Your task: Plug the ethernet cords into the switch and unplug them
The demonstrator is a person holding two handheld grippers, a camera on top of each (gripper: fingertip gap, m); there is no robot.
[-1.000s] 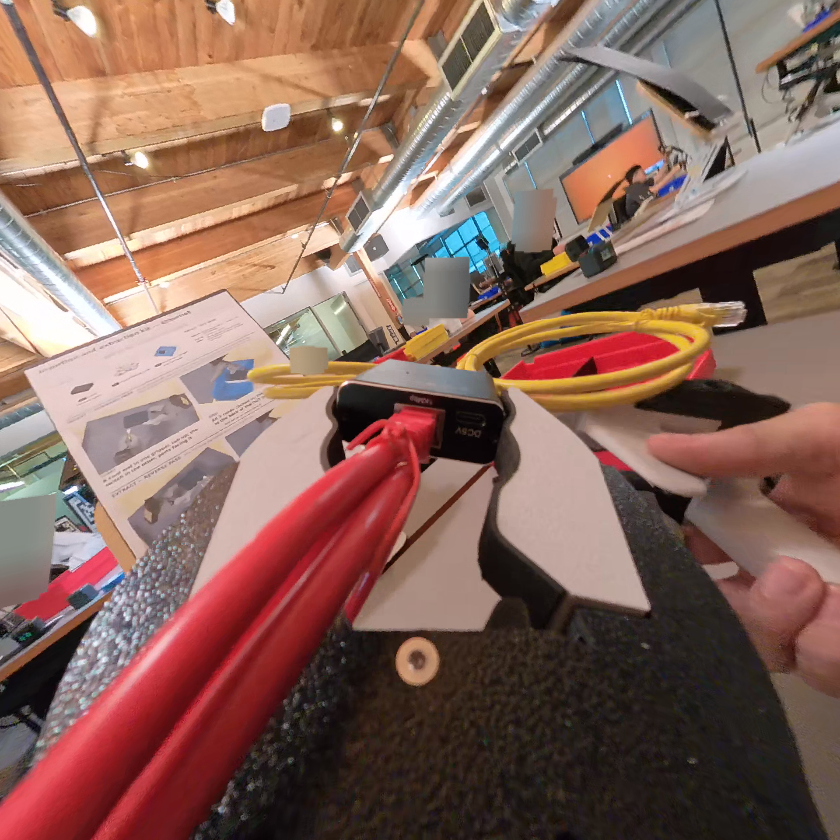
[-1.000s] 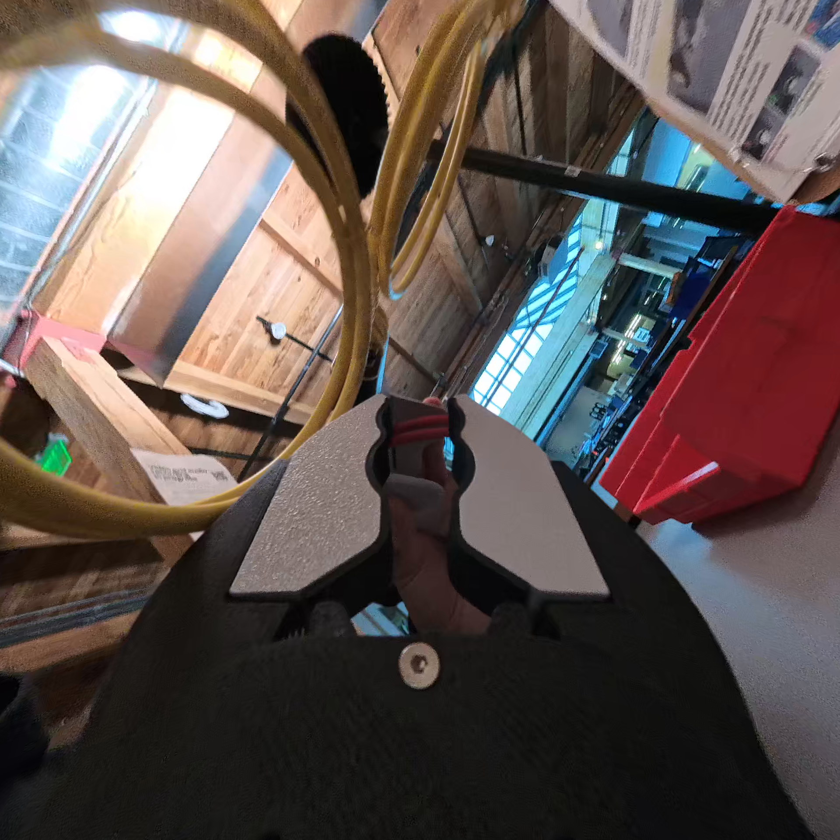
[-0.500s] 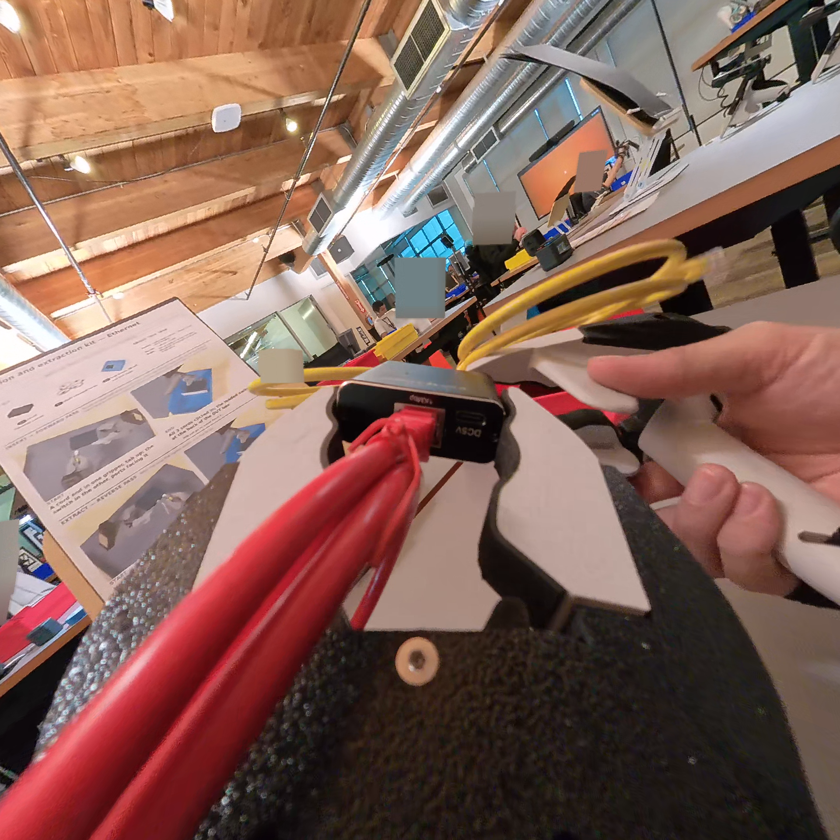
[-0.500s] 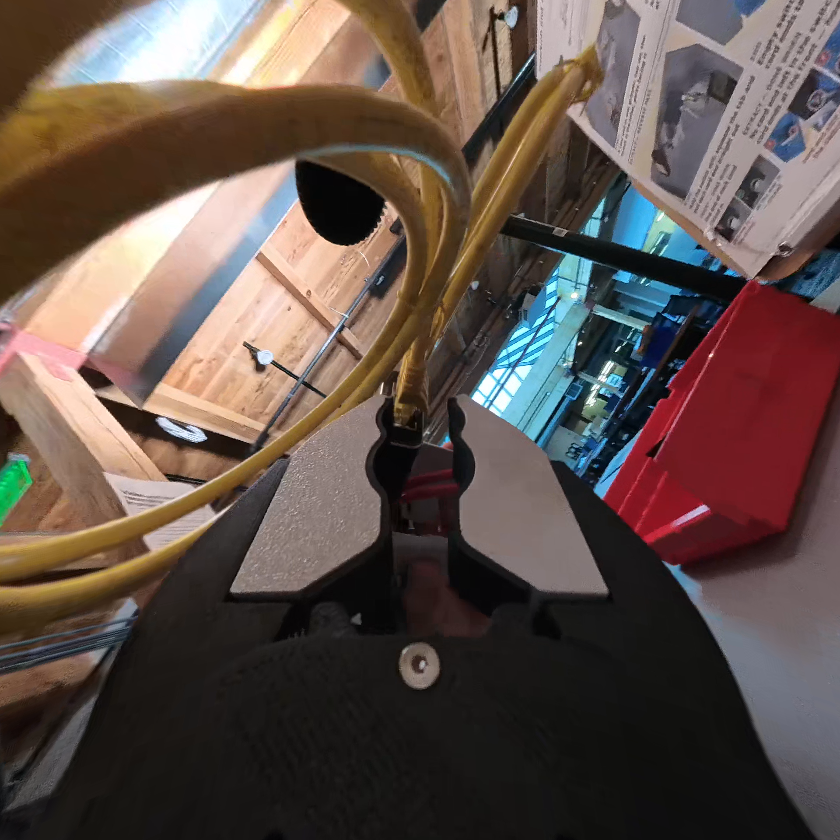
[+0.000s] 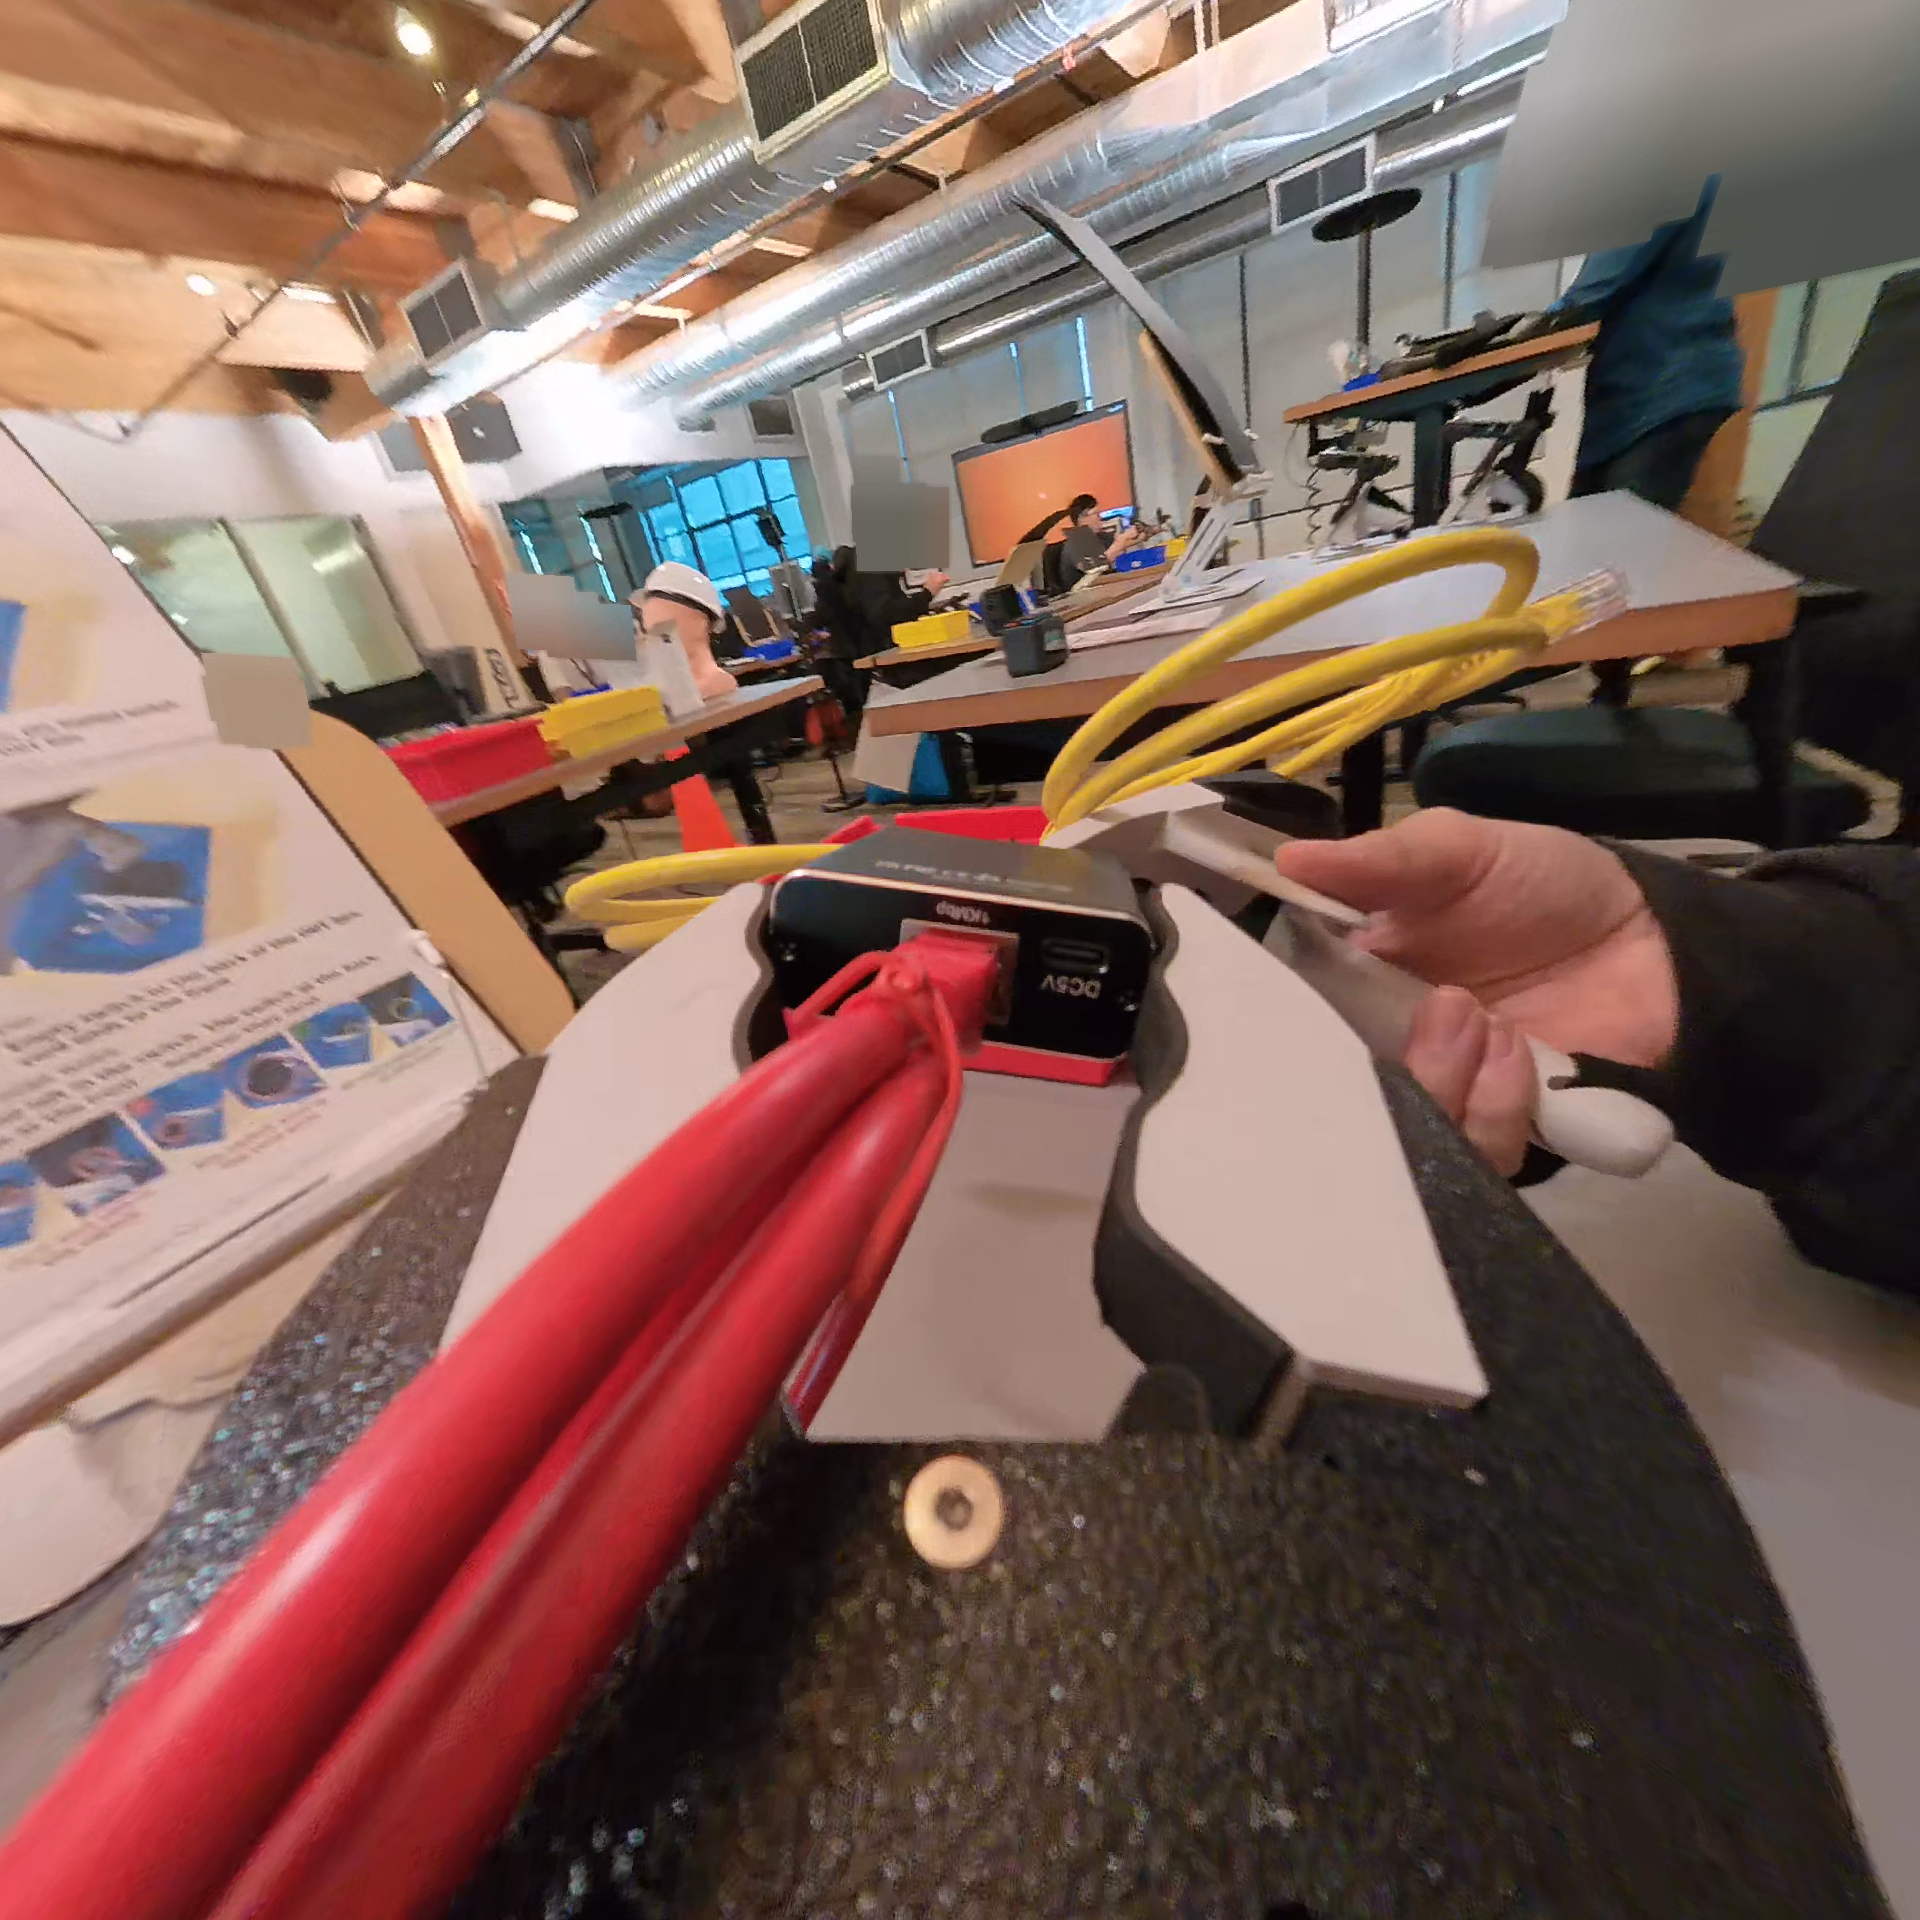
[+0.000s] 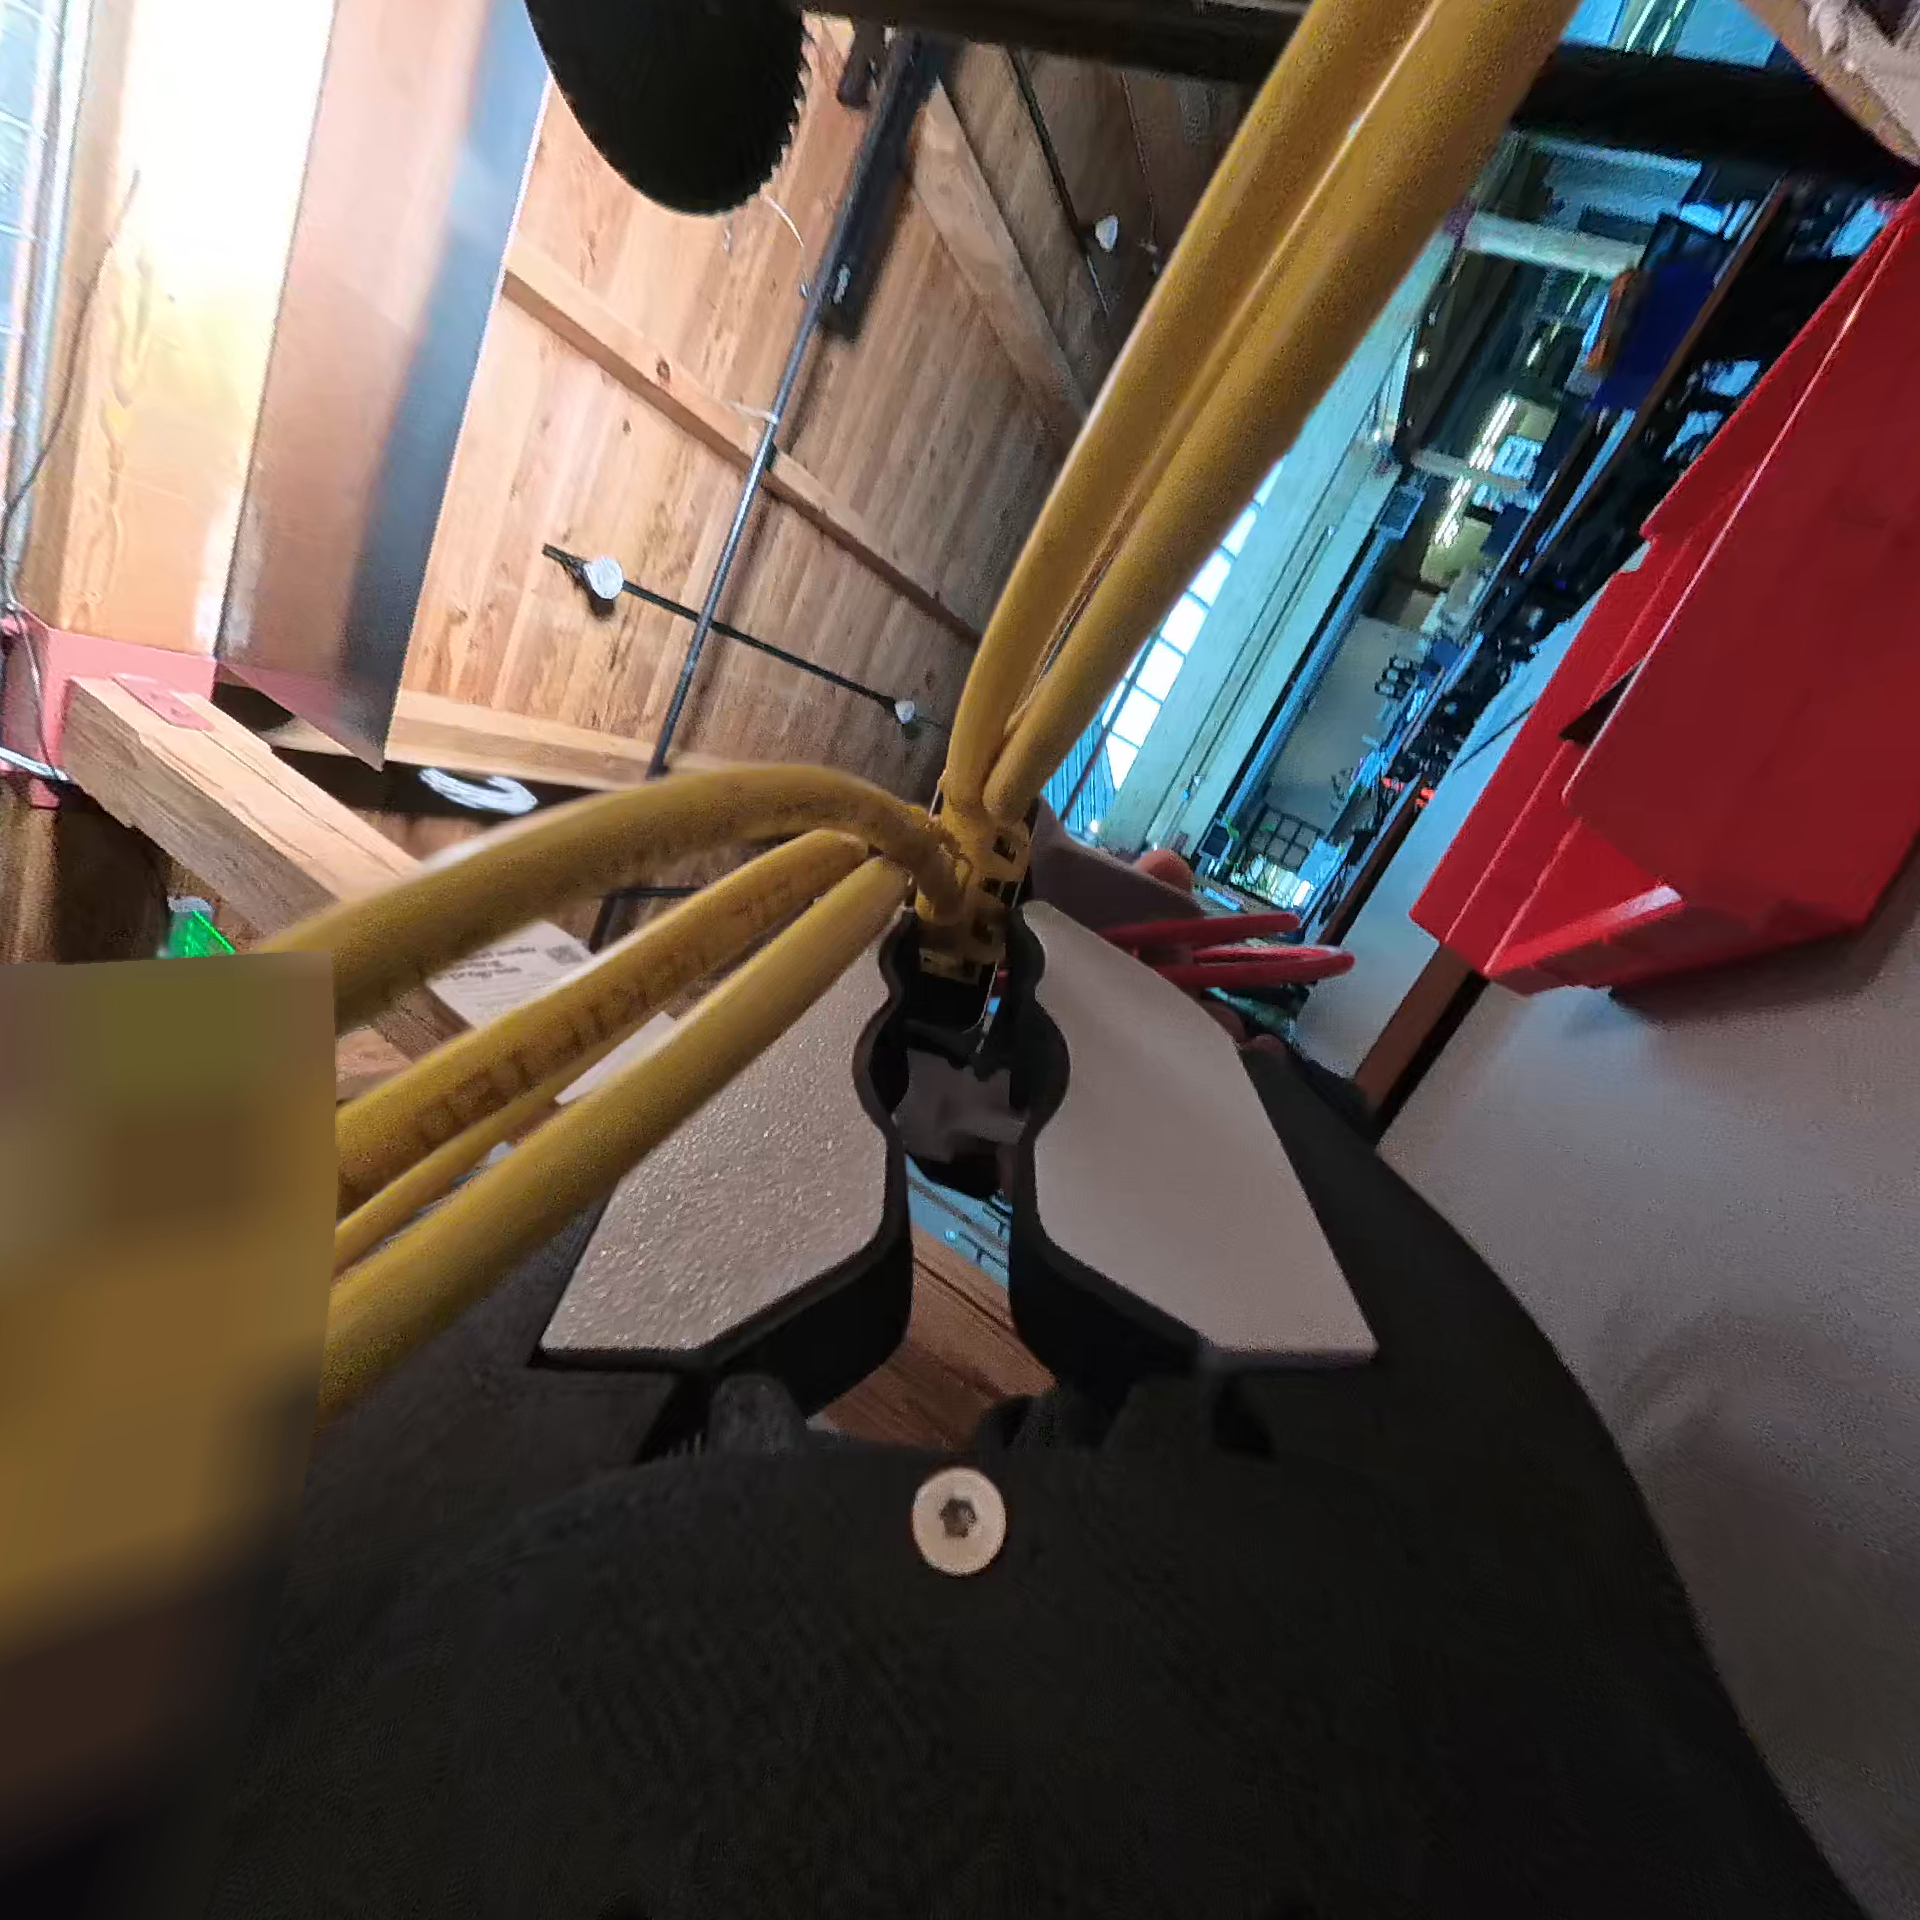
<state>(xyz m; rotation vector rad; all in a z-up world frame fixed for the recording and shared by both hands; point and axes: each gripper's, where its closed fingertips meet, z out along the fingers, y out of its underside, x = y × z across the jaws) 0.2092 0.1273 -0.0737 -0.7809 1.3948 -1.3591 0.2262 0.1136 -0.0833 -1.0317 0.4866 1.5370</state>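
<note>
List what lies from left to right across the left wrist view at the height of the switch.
Instruction sheet → yellow cable loop → switch with the red cord plugged in → hand → dark sleeve.

Small white lettering marks the end face of the black metal switch (image 5: 956, 940) in my left gripper (image 5: 954, 997), and printed text covers the white illustrated instruction poster (image 5: 177, 997) beside it.
</note>
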